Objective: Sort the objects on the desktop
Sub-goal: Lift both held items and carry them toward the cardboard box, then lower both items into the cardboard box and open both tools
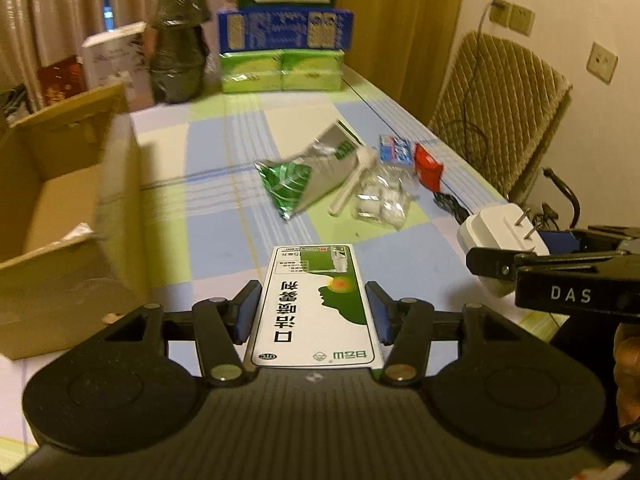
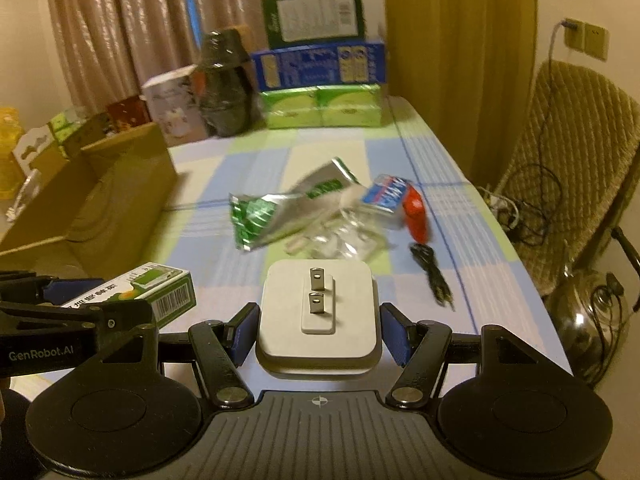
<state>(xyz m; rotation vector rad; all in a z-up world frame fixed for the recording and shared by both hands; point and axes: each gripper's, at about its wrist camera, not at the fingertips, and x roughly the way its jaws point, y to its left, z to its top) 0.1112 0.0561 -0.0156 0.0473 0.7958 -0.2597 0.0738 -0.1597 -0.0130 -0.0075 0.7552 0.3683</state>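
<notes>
My left gripper [image 1: 313, 312] is shut on a white and green medicine box [image 1: 316, 300], held above the checked tablecloth; the same box [image 2: 158, 294] shows at the left of the right wrist view. My right gripper [image 2: 318, 326] is shut on a white plug adapter [image 2: 318, 312] with its two prongs facing up; that adapter [image 1: 496, 236] appears at the right of the left wrist view. Loose on the table lie a silver and green foil bag [image 1: 304, 176], a white spoon [image 1: 354, 184], a clear packet [image 1: 382, 196], a blue packet [image 1: 396, 150] and a red pouch [image 1: 427, 168].
An open cardboard box [image 1: 68, 208] stands at the table's left. Stacked green and blue cartons [image 1: 282, 52] and a wrapped dark pot stack [image 1: 180, 44] fill the far end. A black cable [image 2: 434, 276] lies near the right edge. A padded chair [image 1: 496, 112] stands beyond the table's right side.
</notes>
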